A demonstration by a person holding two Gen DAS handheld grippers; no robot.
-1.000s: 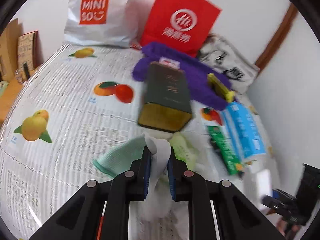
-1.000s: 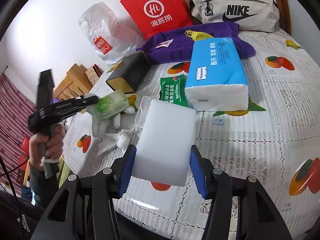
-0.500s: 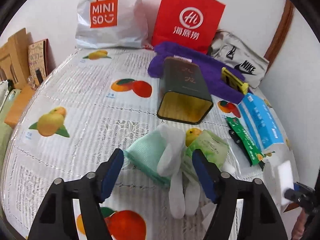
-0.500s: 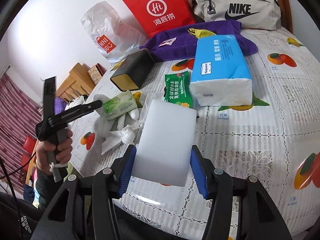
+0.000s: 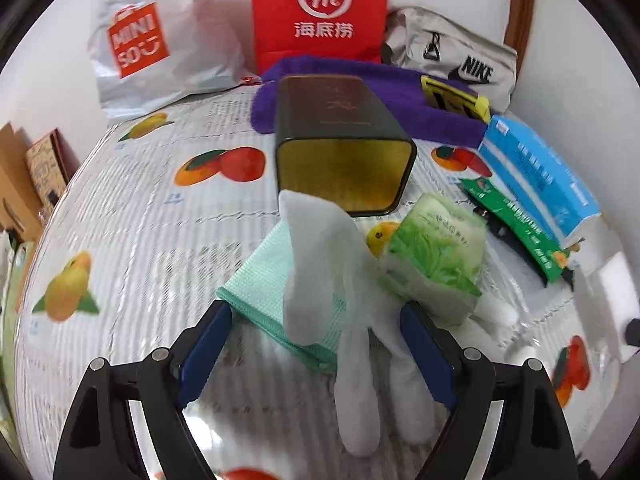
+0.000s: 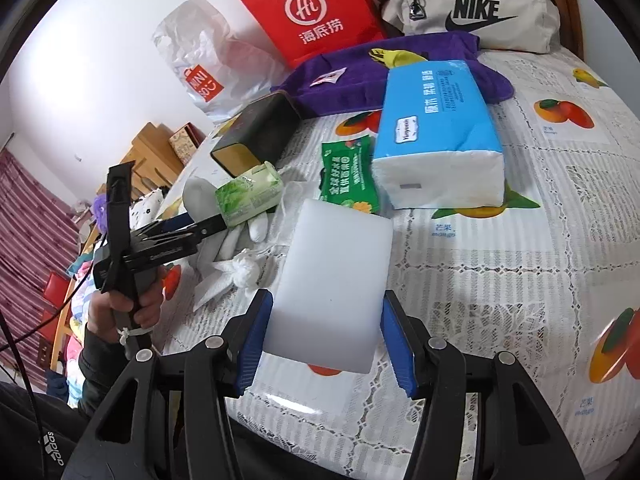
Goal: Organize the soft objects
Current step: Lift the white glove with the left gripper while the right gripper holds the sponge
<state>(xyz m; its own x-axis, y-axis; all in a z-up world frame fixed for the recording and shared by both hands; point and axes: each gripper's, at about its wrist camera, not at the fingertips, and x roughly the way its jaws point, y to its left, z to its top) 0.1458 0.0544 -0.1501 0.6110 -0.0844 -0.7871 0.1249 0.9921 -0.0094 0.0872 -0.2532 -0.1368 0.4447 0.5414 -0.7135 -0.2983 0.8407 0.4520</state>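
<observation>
The left tool is spread wide, empty, around the white glove; the right tool is clamped on the white sponge. The glove's bunched part at 12 o'clock should be pinched centrally.

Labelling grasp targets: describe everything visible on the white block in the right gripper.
The white block is a plain, matte, foam-like rectangular slab with rounded corners and no print. It sits lengthwise between the right gripper pads, which press its two long sides. Its far end points toward the green packet; whether it touches the tablecloth is unclear.
</observation>
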